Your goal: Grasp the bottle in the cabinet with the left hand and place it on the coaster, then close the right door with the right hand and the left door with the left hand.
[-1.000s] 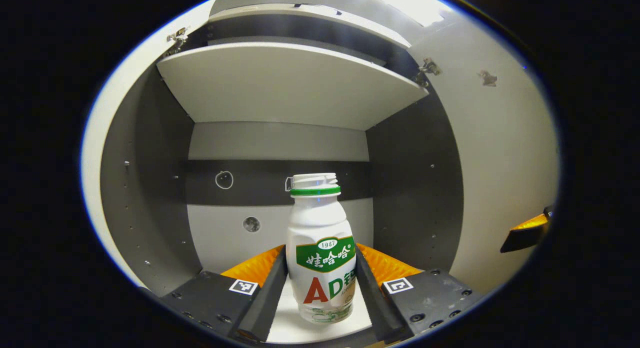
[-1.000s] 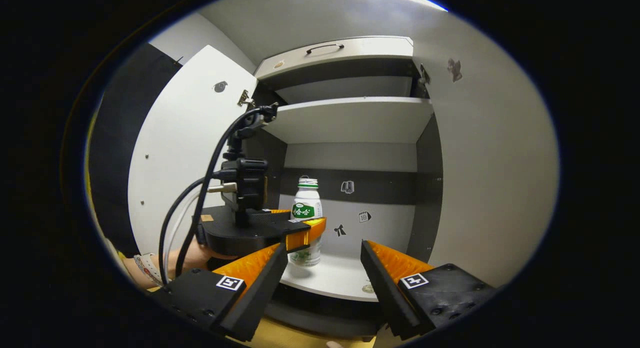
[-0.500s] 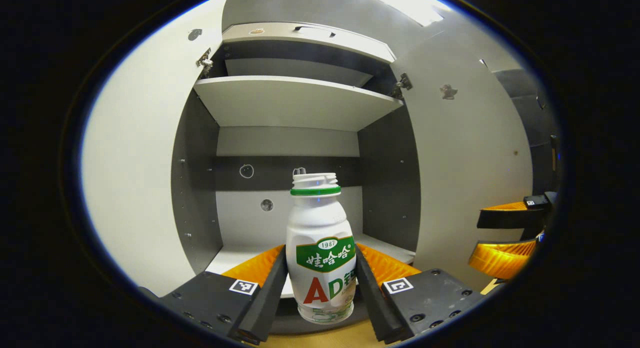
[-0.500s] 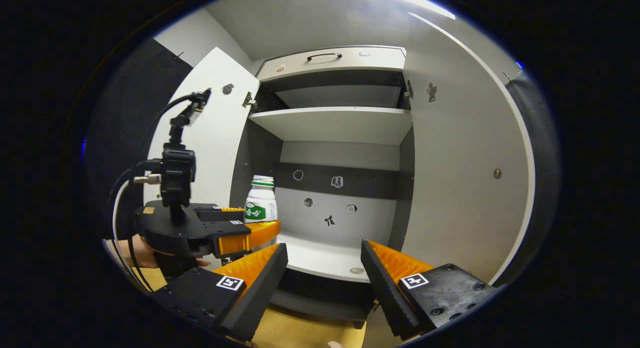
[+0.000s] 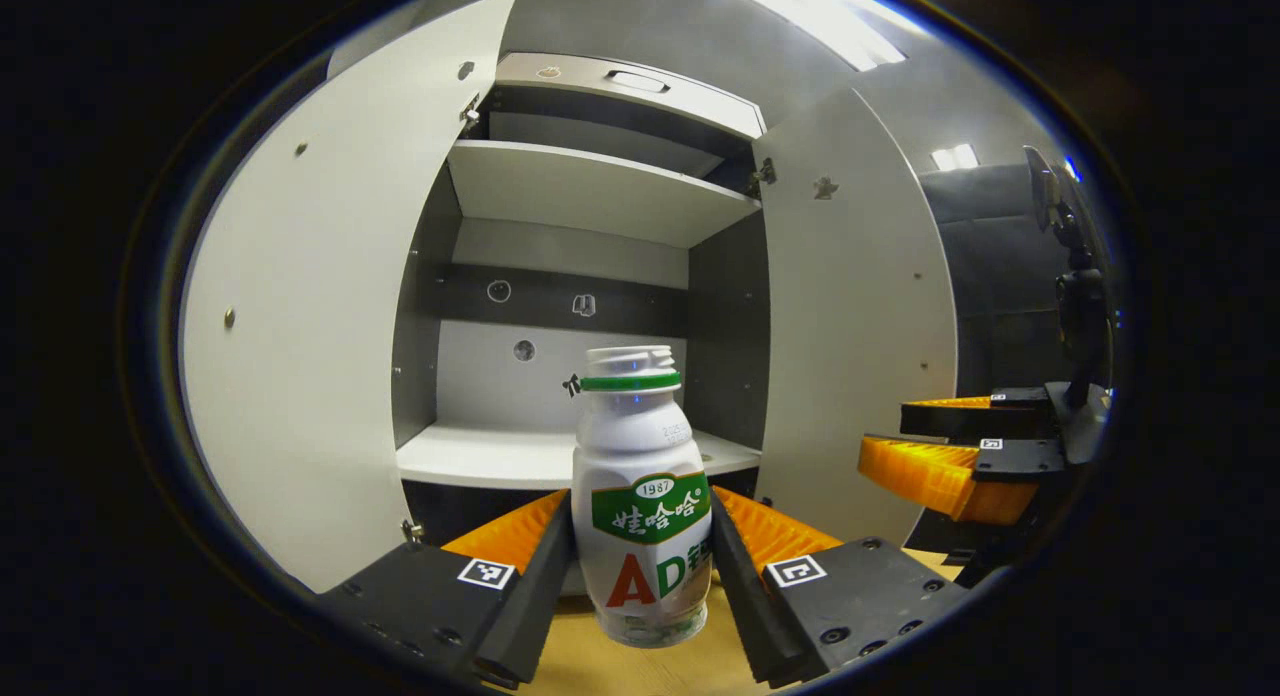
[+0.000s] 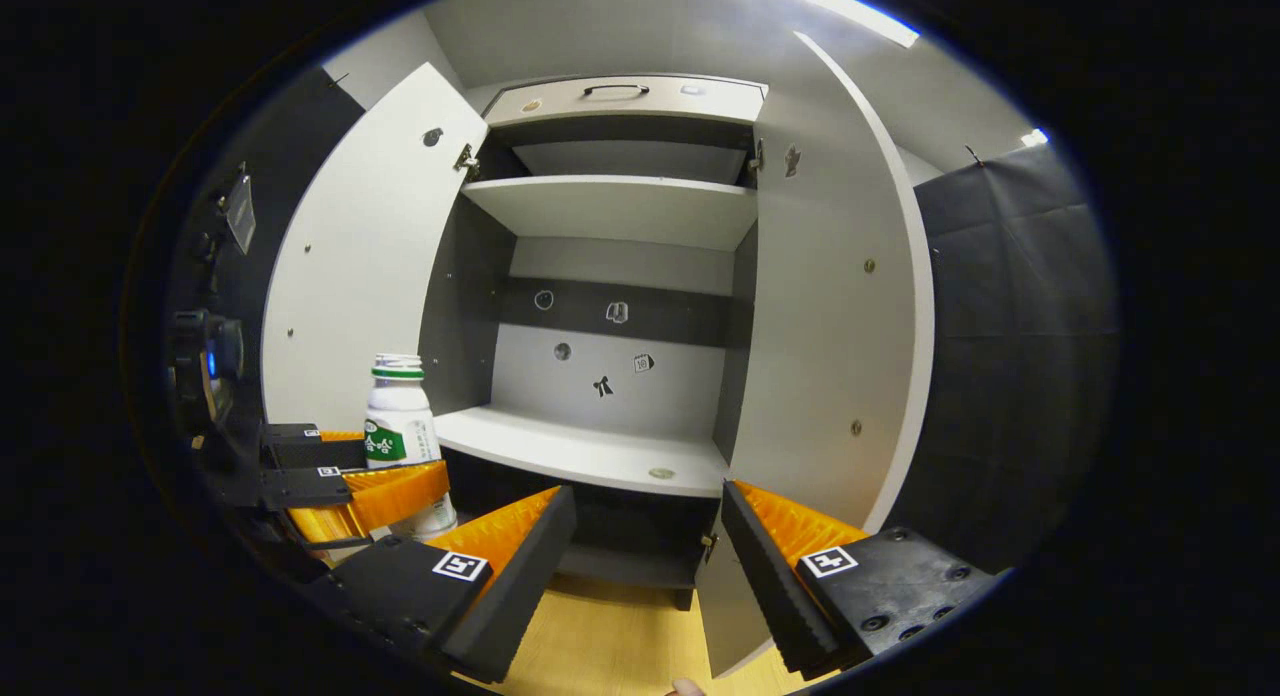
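A white bottle [image 5: 642,506] with a green collar and green label stands upright between the fingers of my left gripper [image 5: 642,551], which is shut on its lower body. It hangs in front of the cabinet [image 5: 560,456], clear of the lower shelf and over the wooden surface. In the right gripper view the same bottle [image 6: 398,416] sits at the far left in the left gripper [image 6: 375,481]. My right gripper [image 6: 648,536] is open with nothing between its fingers, facing the cabinet [image 6: 590,456]. The left door [image 5: 320,306] and the right door [image 5: 850,316] both stand open.
An upper shelf [image 6: 620,206] and a top drawer with a handle [image 6: 615,94] lie above the lower shelf. A small round mark [image 6: 661,472] sits on the lower shelf. Wooden surface [image 6: 610,646] spreads below the cabinet. The right gripper [image 5: 950,456] shows at the right of the left gripper view.
My left gripper has drawn the bottle back out of the cabinet, off the lower shelf. Both grippers have pulled away from the cabinet, so both doors now show in full.
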Demonstrator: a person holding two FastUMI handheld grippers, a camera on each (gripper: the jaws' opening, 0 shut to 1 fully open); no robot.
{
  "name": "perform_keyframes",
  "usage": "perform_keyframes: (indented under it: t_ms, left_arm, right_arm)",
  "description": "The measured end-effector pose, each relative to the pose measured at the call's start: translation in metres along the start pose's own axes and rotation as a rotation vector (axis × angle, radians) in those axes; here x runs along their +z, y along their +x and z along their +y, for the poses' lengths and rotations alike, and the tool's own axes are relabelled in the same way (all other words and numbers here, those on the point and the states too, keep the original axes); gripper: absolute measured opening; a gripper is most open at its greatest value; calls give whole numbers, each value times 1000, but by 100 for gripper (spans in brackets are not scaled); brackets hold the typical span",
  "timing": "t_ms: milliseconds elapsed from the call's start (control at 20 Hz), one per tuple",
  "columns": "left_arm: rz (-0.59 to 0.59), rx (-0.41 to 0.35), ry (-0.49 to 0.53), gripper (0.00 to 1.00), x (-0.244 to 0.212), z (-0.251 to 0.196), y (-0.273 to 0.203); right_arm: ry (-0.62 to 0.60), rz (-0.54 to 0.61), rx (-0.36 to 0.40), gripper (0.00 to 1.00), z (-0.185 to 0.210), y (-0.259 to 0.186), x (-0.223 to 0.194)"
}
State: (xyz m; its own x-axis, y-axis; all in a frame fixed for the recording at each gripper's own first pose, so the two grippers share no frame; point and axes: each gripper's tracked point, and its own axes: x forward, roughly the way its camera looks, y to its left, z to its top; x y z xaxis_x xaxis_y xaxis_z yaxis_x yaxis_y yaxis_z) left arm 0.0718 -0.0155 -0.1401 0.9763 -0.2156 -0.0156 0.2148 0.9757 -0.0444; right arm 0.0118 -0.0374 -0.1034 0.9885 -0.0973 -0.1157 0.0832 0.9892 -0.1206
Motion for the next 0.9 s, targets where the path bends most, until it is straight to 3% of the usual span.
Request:
perform_keyframes:
  t_ms: [200, 350, 550, 750, 900]
  left_arm:
    - [56, -2, 47, 77, -64, -13, -24]
    - [79, 3, 19, 76, -103, -19, -35]
    - [92, 65, 6, 77, -147, -10, -42]
    - [114, 101, -11, 77, -195, -6, -50]
    - [114, 132, 4, 77, -217, -7, -55]
  right_arm:
    - [7, 76, -17, 98, 5, -6, -52]
    - [8, 99, -6, 98, 9, -6, -76]
    - [-23, 113, 25, 98, 12, 0, -104]
    - [58, 96, 37, 98, 11, 2, -122]
    - [54, 111, 81, 98, 20, 5, -141]
